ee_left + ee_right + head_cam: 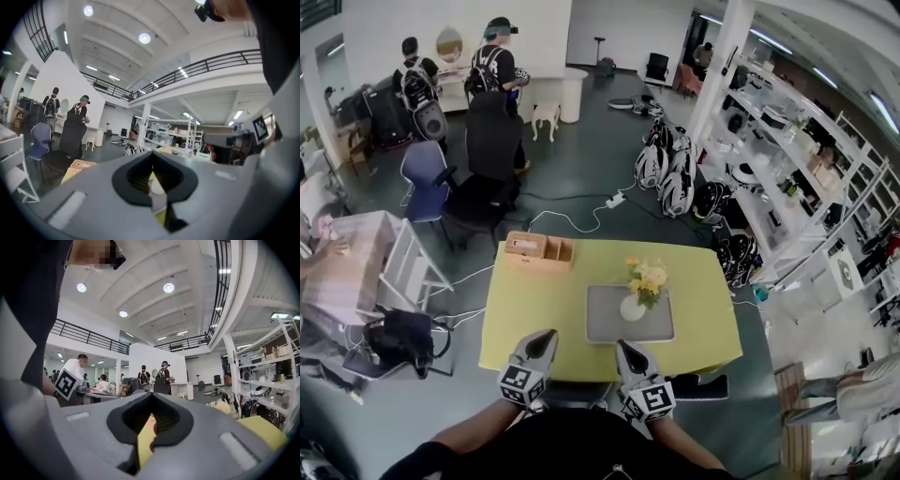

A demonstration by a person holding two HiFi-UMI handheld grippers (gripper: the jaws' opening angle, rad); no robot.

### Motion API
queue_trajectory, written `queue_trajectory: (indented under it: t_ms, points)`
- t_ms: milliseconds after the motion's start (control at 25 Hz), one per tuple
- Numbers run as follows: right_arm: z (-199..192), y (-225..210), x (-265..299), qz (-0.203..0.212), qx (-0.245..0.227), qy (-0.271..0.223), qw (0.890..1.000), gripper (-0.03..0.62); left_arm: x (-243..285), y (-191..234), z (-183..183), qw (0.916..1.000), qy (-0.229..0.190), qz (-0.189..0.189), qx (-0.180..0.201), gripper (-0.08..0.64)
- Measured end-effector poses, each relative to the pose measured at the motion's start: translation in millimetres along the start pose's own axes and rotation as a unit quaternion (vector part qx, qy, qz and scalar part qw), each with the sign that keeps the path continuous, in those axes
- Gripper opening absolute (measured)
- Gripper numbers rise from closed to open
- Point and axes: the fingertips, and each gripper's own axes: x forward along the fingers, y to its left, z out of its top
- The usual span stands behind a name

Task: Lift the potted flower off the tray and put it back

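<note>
your left gripper (544, 337) sits at the lower middle of the head view, its tip over the near edge of the yellow table (703, 319). its jaws are pressed together with nothing between them. your right gripper (624, 349) is just to the right of it, close to the lower edge of the grey tray (605, 328), jaws also pressed together and empty. the potted flower (639, 289), yellow blooms in a white pot, stands upright on the tray's upper right part, apart from both grippers. a wooden box (540, 250) rests at the table's upper left corner.
</note>
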Motion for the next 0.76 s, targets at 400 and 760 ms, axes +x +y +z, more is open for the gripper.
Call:
queue_trajectory:
  t_ms: [400,760]
  points:
    - [-8.0,-7.4,6.1,-0.01,0.012,0.004,1.0,0.003,5.6,-13.0,13.4,0.9993,-0.017,-0.027,0.021,0.006]
    - [-9.4,-14.2,10.0,-0.016,0.005,-0.001,1.0,0.003,12.4,-16.4,12.7,0.9992,-0.007,-0.035,0.019,0.006]
